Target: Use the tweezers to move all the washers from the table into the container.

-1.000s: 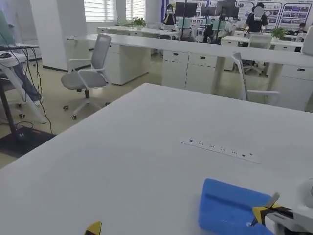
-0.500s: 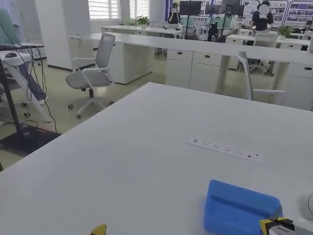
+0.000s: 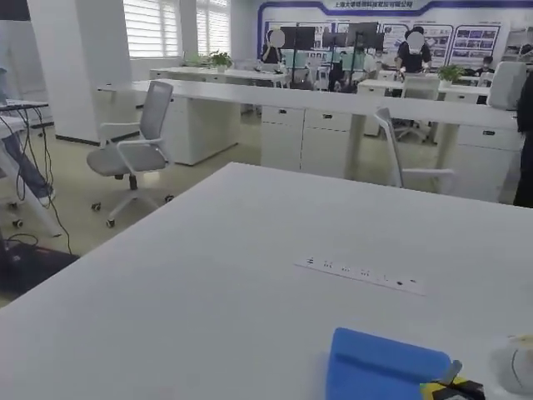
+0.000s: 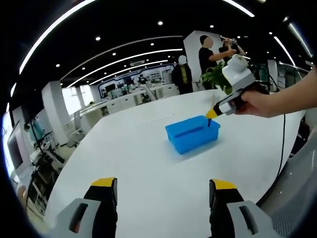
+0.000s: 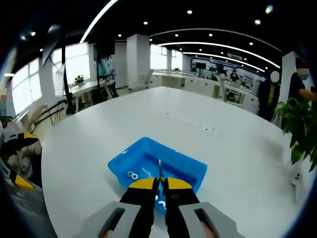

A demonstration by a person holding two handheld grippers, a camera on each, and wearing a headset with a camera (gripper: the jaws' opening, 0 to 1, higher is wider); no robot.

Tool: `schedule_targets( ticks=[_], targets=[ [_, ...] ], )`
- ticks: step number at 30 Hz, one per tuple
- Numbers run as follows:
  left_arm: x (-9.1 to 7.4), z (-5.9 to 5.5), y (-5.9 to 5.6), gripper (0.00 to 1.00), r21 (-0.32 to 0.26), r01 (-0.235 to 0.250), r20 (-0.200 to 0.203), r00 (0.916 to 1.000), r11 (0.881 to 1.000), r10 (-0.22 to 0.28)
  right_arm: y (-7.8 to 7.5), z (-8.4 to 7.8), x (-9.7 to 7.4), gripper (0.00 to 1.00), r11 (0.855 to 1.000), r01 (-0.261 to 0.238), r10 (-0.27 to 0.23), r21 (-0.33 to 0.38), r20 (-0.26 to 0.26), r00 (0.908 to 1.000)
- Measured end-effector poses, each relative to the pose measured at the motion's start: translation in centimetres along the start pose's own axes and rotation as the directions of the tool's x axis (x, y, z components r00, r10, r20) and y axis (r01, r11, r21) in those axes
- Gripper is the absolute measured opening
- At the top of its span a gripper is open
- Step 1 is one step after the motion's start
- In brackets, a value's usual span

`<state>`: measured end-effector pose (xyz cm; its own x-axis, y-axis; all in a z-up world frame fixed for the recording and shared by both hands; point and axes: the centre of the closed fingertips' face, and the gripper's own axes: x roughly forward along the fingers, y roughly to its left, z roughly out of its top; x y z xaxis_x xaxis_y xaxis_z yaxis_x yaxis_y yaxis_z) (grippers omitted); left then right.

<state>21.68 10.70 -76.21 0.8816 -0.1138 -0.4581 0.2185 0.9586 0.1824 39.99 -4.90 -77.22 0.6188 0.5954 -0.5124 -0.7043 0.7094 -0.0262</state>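
**Head view.** You look across a white table (image 3: 208, 275). One blue container (image 3: 375, 367) sits at its near edge, and one flush power strip (image 3: 360, 274) lies beyond it. The yellow-and-black tip of your right gripper (image 3: 454, 388) enters at the bottom, just beside the container. From here you cannot tell how its jaws stand. One office chair (image 3: 125, 154) stands on the floor to the left. The blue banner on the far wall carries writing too small to read.

**Left gripper view.** Your left gripper (image 4: 163, 186) hangs above bare tabletop with its two yellow-tipped jaws spread wide and nothing between them. The container lies well ahead of it. This view adds your hand (image 4: 267, 101) on the right gripper, which is tilted down over the container's far rim. A thin point reaches below the gripper's yellow tip towards the container.

**Right gripper view.** The right gripper's jaws are drawn narrow onto the tweezers (image 5: 160, 171). The single slim shaft of the tweezers points down into the container. This view alone looks inside the container. Two washers (image 5: 132, 175) lie side by side on its floor, left of the tweezers' tip. A further pale speck between the jaws is too blurred to count. One leafy plant (image 5: 302, 124) stands at the right edge.
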Motion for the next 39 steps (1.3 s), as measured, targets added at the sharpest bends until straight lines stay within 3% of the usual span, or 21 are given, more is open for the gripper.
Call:
schedule_targets(
  ticks=[1, 3, 4, 7, 9, 12, 13, 15, 19, 20, 23, 25, 26, 27, 29, 30, 31, 33, 36, 38, 39],
  targets=[
    [-0.1, 0.1, -0.1, 0.73, 0.001, 0.006, -0.003, 1.0000, 1.000, -0.006, 0.4, 0.7, -0.6, 0.03, 1.000, -0.014, 0.013, 0.007, 0.029, 0.9995],
    [-0.3, 2.4, -1.0, 0.65, 0.000, 0.059, 0.055, 0.9967, 0.998, -0.059, 1.6, 1.8, -2.1, 0.03, 0.998, -0.054, 0.053, 0.026, 0.058, 0.9969],
    [-0.5, 4.0, -1.7, 0.63, 0.006, 0.104, 0.093, 0.9902, 0.995, -0.104, 2.6, 2.3, -2.9, 0.03, 0.996, -0.088, 0.086, 0.020, 0.074, 0.9936],
    [-0.6, 6.7, -3.1, 0.57, 0.060, 0.182, 0.130, 0.9733, 0.981, -0.189, 4.3, 2.3, -4.3, 0.03, 0.989, -0.144, 0.146, -0.045, 0.062, 0.9873],
    [-0.8, 8.3, -4.4, 0.51, 0.097, 0.244, 0.141, 0.9564, 0.965, -0.256, 5.5, 2.0, -5.3, 0.03, 0.980, -0.178, 0.182, -0.085, 0.040, 0.9825],
    [-1.1, 10.3, -6.6, 0.46, 0.089, 0.354, 0.155, 0.9186, 0.931, -0.364, 7.7, 1.2, -7.0, 0.03, 0.961, -0.232, 0.236, -0.148, 0.007, 0.9717],
    [-1.3, 10.9, -7.5, 0.45, 0.104, 0.406, 0.151, 0.8956, 0.908, -0.418, 8.0, 1.0, -7.2, 0.03, 0.958, -0.240, 0.243, -0.159, 0.000, 0.9700],
    [-1.6, 11.5, -8.8, 0.39, 0.147, 0.469, 0.115, 0.8661, 0.871, -0.486, 9.2, 0.2, -8.0, 0.03, 0.935, -0.275, 0.273, -0.222, -0.042, 0.9611],
    [-1.9, 13.2, -10.2, 0.35, 0.287, 0.488, 0.125, 0.8339, 0.824, -0.538, 11.7, -0.7, -9.4, 0.03, 0.897, -0.359, 0.347, -0.259, -0.091, 0.9334],
    [-2.0, 13.3, -10.9, 0.33, 0.306, 0.512, 0.104, 0.8196, 0.802, -0.563, 12.3, -1.1, -9.7, 0.03, 0.883, -0.385, 0.368, -0.269, -0.115, 0.9228],
    [-2.4, 13.0, -12.9, 0.25, 0.352, 0.588, 0.034, 0.7694, 0.728, -0.638, 13.2, -1.2, -10.2, 0.03, 0.854, -0.403, 0.380, -0.330, -0.133, 0.9153],
    [-2.4, 12.7, -13.6, 0.21, 0.388, 0.606, -0.001, 0.7540, 0.695, -0.657, 13.7, -1.7, -10.6, 0.03, 0.837, -0.423, 0.393, -0.347, -0.155, 0.9062],
    [-2.3, 12.9, -13.8, 0.21, 0.389, 0.599, 0.012, 0.7562, 0.700, -0.654, 13.9, -1.8, -10.7, 0.03, 0.831, -0.429, 0.397, -0.354, -0.163, 0.9034],
    [-2.4, 12.8, -14.2, 0.21, 0.392, 0.620, 0.003, 0.7383, 0.680, -0.675, 14.0, -2.0, -10.9, 0.03, 0.824, -0.434, 0.401, -0.364, -0.166, 0.9010],
    [-2.5, 12.6, -14.7, 0.19, 0.385, 0.648, -0.021, 0.7186, 0.658, -0.695, 14.1, -2.4, -11.2, 0.03, 0.813, -0.448, 0.409, -0.372, -0.183, 0.8939],
    [-2.8, 12.6, -15.2, 0.18, 0.397, 0.665, -0.027, 0.6976, 0.633, -0.716, 14.1, -2.4, -11.3, 0.03, 0.812, -0.450, 0.410, -0.373, -0.185, 0.8931],
    [-2.9, 12.6, -15.4, 0.18, 0.403, 0.672, -0.031, 0.6882, 0.621, -0.725, 14.0, -2.6, -11.4, 0.03, 0.807, -0.455, 0.413, -0.376, -0.191, 0.8906],
    [-3.1, 12.3, -15.9, 0.15, 0.428, 0.694, -0.058, 0.6602, 0.579, -0.749, 14.1, -3.1, -11.7, 0.03, 0.790, -0.476, 0.424, -0.387, -0.217, 0.8793],
    [-3.4, 11.8, -16.5, 0.12, 0.444, 0.724, -0.099, 0.6250, 0.528, -0.774, 14.1, -3.6, -12.0, 0.03, 0.772, -0.488, 0.429, -0.407, -0.234, 0.8726],
    [-3.4, 11.5, -16.7, 0.10, 0.456, 0.731, -0.120, 0.6159, 0.508, -0.779, 14.1, -4.2, -12.1, 0.03, 0.755, -0.506, 0.435, -0.418, -0.258, 0.8626],
    [-3.4, 11.3, -16.9, 0.09, 0.481, 0.732, -0.136, 0.6054, 0.482, -0.784, 14.1, -4.5, -12.2, 0.03, 0.746, -0.514, 0.437, -0.423, -0.271, 0.8579]
  ],
)
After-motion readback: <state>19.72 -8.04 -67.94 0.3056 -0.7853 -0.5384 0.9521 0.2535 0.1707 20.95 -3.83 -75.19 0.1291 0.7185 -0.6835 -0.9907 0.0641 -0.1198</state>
